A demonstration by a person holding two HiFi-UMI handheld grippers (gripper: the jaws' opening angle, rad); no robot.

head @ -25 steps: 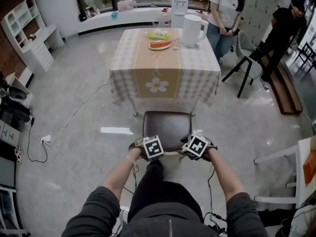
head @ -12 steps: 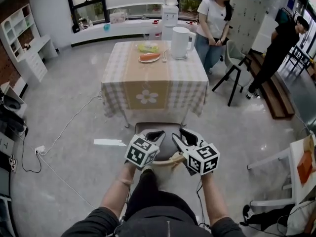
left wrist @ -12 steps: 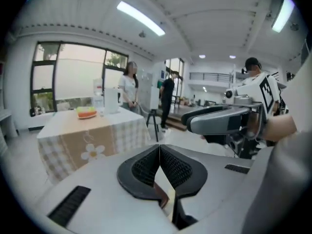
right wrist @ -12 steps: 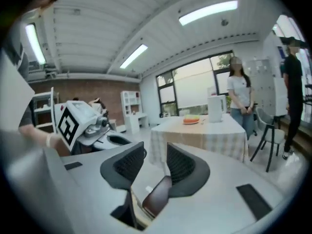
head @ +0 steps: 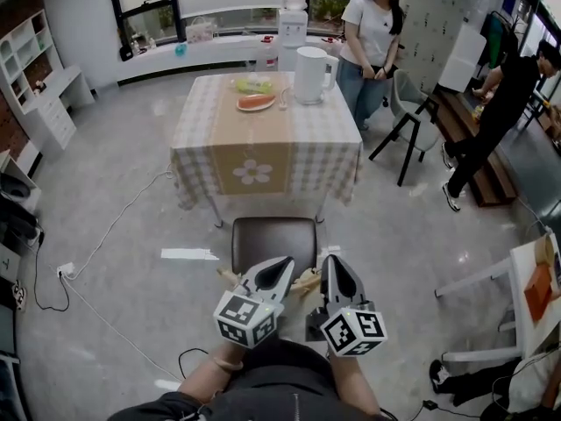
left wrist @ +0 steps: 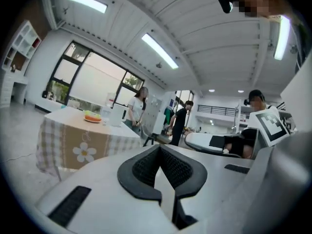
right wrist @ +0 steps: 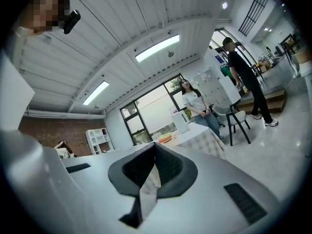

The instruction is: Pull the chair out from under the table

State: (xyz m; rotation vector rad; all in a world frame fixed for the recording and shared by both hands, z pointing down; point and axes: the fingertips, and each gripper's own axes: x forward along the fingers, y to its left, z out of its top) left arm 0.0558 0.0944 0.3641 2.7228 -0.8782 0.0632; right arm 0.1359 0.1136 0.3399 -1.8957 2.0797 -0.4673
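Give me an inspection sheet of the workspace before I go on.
Surface: glossy grey floor.
Job's things: chair stands clear of the table, seat fully out.
Clutter: white kettle and plate of food on the table.
Grippers: left gripper and right gripper shut, empty, above the chair's near side.
Cables: white cable on floor at left; black cable by the operator.
Surroundings: person in white, person in black, shelving.

The near edge of the chair [head: 273,238] is partly hidden behind the left gripper [head: 282,266] and the right gripper [head: 334,263]. The cloth [head: 333,165] covers most of the legs of the desk [head: 210,121], and the food on the plate [head: 256,103] is too small to tell.
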